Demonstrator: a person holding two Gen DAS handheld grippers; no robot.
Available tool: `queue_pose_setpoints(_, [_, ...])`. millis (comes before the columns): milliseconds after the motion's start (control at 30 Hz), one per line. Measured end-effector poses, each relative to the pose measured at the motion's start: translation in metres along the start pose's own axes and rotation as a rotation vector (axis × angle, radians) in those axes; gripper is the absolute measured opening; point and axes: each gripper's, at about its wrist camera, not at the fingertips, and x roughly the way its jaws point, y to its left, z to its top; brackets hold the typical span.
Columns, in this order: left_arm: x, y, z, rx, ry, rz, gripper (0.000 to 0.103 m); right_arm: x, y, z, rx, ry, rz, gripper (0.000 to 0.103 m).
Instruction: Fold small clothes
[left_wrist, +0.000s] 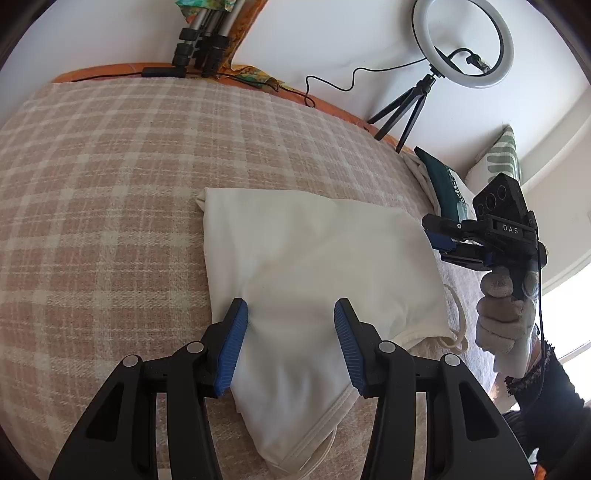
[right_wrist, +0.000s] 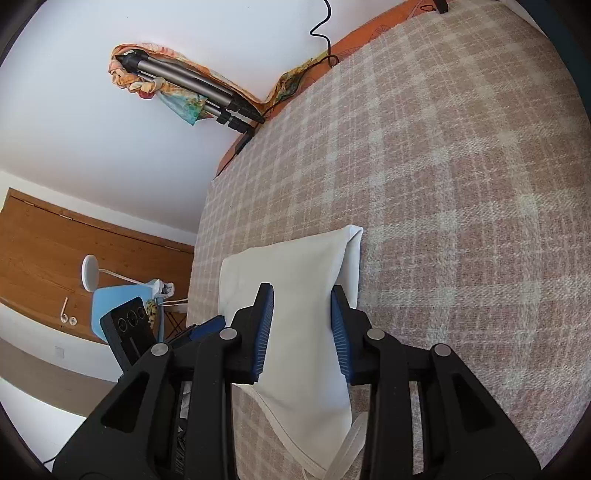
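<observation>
A cream-white garment (left_wrist: 314, 251) lies folded flat on a beige checked blanket (left_wrist: 110, 177), with its trimmed edge and straps toward me. My left gripper (left_wrist: 291, 306) hovers over the garment's near part; its blue pads (left_wrist: 232, 347) stand apart and press on nothing. At the garment's right edge is my right gripper (left_wrist: 436, 245), held by a gloved hand (left_wrist: 502, 314). In the right wrist view the right gripper (right_wrist: 302, 291) is open above the garment (right_wrist: 295, 258), the cloth lying loose below its fingers. The left gripper (right_wrist: 205, 328) shows at the left.
A ring light on a small tripod (left_wrist: 461, 40) and folded tripod legs (left_wrist: 203, 40) stand by the wall behind the blanket, with a black cable (left_wrist: 332, 83) between them. A dark green packet (left_wrist: 443, 184) and a pillow (left_wrist: 502, 155) lie at the right. A blue chair (right_wrist: 107, 302) stands beyond the bed.
</observation>
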Motion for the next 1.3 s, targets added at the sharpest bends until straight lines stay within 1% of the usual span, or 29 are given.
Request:
queue_pose_setpoints(33, [0.0,0.0,0.0,0.003,-0.001,0.002,0.047,0.004,-0.001,0.001,0.008,0.002,0.007,0.034])
queue_pose_setpoints(133, [0.001,-0.001,0.0,0.02,-0.003,0.009,0.047,0.023,-0.011,0.005,0.06,0.01,0.062,0.034])
queue_pose_setpoints(167, [0.001,-0.001,0.0,0.026,-0.004,0.012,0.047,0.028,-0.015,0.005,0.082,-0.002,0.066,0.034])
queue_pose_setpoints(233, [0.002,-0.003,-0.001,0.038,-0.005,0.016,0.047,0.031,-0.022,0.008,0.136,-0.043,0.118,0.031])
queue_pose_setpoints(267, [0.002,-0.003,-0.001,0.042,-0.006,0.018,0.047,0.029,-0.024,0.009,0.159,-0.073,0.118,0.029])
queue_pose_setpoints(300, [0.002,-0.004,-0.001,0.044,-0.007,0.019,0.047,0.027,-0.026,0.01,0.176,-0.1,0.114,0.022])
queue_pose_setpoints(333, [0.002,-0.004,-0.001,0.047,-0.007,0.02,0.047,0.024,-0.028,0.01,0.185,-0.124,0.102,0.017])
queue_pose_setpoints(367, [0.002,-0.004,-0.001,0.05,-0.006,0.021,0.047,0.022,-0.029,0.01,0.19,-0.141,0.071,0.009])
queue_pose_setpoints(400, [0.003,-0.003,-0.001,0.053,-0.006,0.02,0.047,0.02,-0.031,0.01,0.191,-0.151,0.034,0.007])
queue_pose_setpoints(500, [0.003,-0.003,-0.001,0.061,-0.006,0.019,0.047,0.009,-0.034,0.01,0.194,-0.215,-0.039,0.005])
queue_pose_setpoints(567, [0.002,-0.003,-0.001,0.062,-0.005,0.02,0.047,0.001,-0.035,0.012,0.196,-0.24,-0.08,0.005])
queue_pose_setpoints(667, [-0.002,0.001,-0.001,0.032,-0.003,0.013,0.047,-0.013,-0.03,0.015,0.176,-0.241,-0.106,0.005])
queue_pose_setpoints(733, [-0.007,0.005,0.0,0.004,-0.011,0.009,0.047,-0.022,-0.021,0.016,0.147,-0.223,-0.129,0.005])
queue_pose_setpoints(767, [-0.009,0.007,0.001,-0.005,-0.016,0.012,0.047,-0.026,-0.017,0.015,0.13,-0.207,-0.15,0.009])
queue_pose_setpoints(800, [-0.011,0.009,0.002,-0.013,-0.021,0.015,0.047,-0.028,-0.013,0.013,0.118,-0.185,-0.165,0.019])
queue_pose_setpoints(833, [-0.013,0.012,0.004,-0.024,-0.027,0.014,0.047,-0.03,-0.01,0.01,0.101,-0.169,-0.174,0.024])
queue_pose_setpoints(867, [-0.015,0.015,0.005,-0.038,-0.036,0.013,0.047,-0.031,-0.006,0.007,0.08,-0.162,-0.185,0.034])
queue_pose_setpoints(900, [-0.017,0.018,0.007,-0.053,-0.044,0.014,0.047,-0.03,-0.002,0.004,0.065,-0.151,-0.195,0.041])
queue_pose_setpoints(967, [-0.017,0.024,0.012,-0.07,-0.05,0.018,0.048,-0.024,0.003,-0.002,0.038,-0.109,-0.196,0.042])
queue_pose_setpoints(1033, [-0.017,0.03,0.018,-0.083,-0.056,0.03,0.048,-0.015,0.007,-0.007,0.003,-0.058,-0.246,0.042])
queue_pose_setpoints(1133, [-0.013,0.043,0.027,-0.133,-0.056,0.04,0.053,-0.001,0.008,-0.017,-0.034,0.025,-0.298,0.042])
queue_pose_setpoints(1200, [-0.007,0.054,0.031,-0.195,-0.039,0.011,0.061,0.001,0.008,-0.023,-0.055,0.058,-0.295,0.043])
queue_pose_setpoints(1233, [-0.005,0.059,0.032,-0.226,-0.037,-0.016,0.061,0.0,0.008,-0.025,-0.057,0.077,-0.292,0.044])
queue_pose_setpoints(1267, [-0.006,0.063,0.033,-0.244,-0.054,-0.042,0.064,-0.001,0.008,-0.027,-0.048,0.096,-0.276,0.046])
queue_pose_setpoints(1300, [-0.005,0.066,0.035,-0.258,-0.051,-0.062,0.064,-0.002,0.005,-0.03,-0.034,0.115,-0.252,0.046])
